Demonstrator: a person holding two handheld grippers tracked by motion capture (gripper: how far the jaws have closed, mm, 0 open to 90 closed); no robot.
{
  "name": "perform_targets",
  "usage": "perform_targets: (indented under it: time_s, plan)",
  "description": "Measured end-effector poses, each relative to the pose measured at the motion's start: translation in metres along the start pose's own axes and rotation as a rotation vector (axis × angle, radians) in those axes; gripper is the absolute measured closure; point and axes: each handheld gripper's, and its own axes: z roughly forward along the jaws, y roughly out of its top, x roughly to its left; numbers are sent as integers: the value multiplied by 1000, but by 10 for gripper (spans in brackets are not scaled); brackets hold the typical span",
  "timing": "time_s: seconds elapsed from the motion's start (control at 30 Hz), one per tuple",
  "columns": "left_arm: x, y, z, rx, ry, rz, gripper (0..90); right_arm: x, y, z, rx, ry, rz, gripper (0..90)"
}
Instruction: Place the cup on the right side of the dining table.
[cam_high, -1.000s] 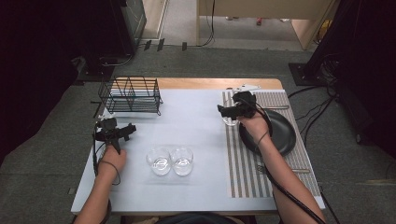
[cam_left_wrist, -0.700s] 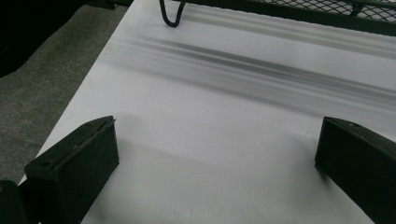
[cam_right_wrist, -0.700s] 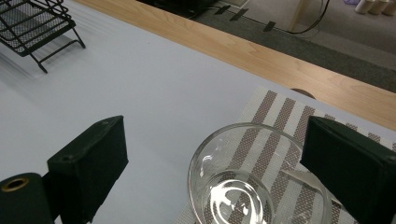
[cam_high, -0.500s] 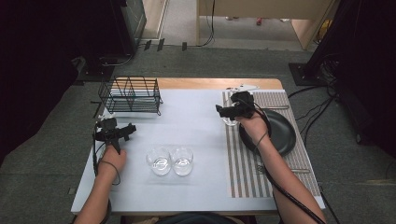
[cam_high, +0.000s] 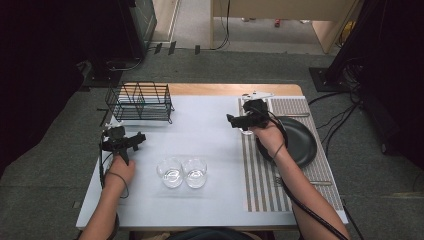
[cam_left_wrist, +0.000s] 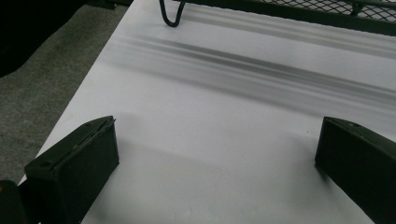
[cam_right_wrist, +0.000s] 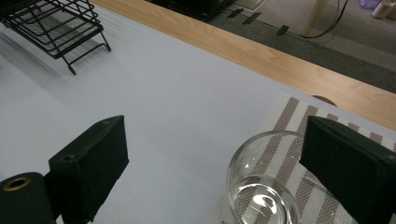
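I see my left gripper (cam_high: 131, 141) at the frame's left with jaws spread wide over bare white table (cam_left_wrist: 224, 154), nothing between them. My right gripper (cam_right_wrist: 219, 163), also spread, hovers beside a clear round glass (cam_right_wrist: 266, 186) on the striped placemat (cam_high: 260, 175).

1. Bare white table (cam_high: 210, 125) runs open between the wire rack (cam_high: 140, 102) at the far left and the striped mat (cam_high: 280, 170) at the right
2. Two glasses (cam_high: 182, 172), touching, stand side by side in the near middle
3. The right gripper (cam_right_wrist: 212, 168) has its jaws wide apart, with a third glass (cam_right_wrist: 264, 186) between them
4. A black plate (cam_high: 300, 142) covers the mat's far right part
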Motion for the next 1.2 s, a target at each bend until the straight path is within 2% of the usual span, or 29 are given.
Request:
perform_targets:
  time_s: [0.67, 0.93, 1.2]
  plan:
    - [0, 0, 0, 3, 0, 2, 0, 24, -3, 0, -8, 62, -60, 76]
    - [0, 0, 0, 3, 0, 2, 0, 31, -5, 2, -16, 97, -58, 76]
    - [0, 0, 0, 5, 0, 2, 0, 38, -9, 5, -19, 105, -72, 79]
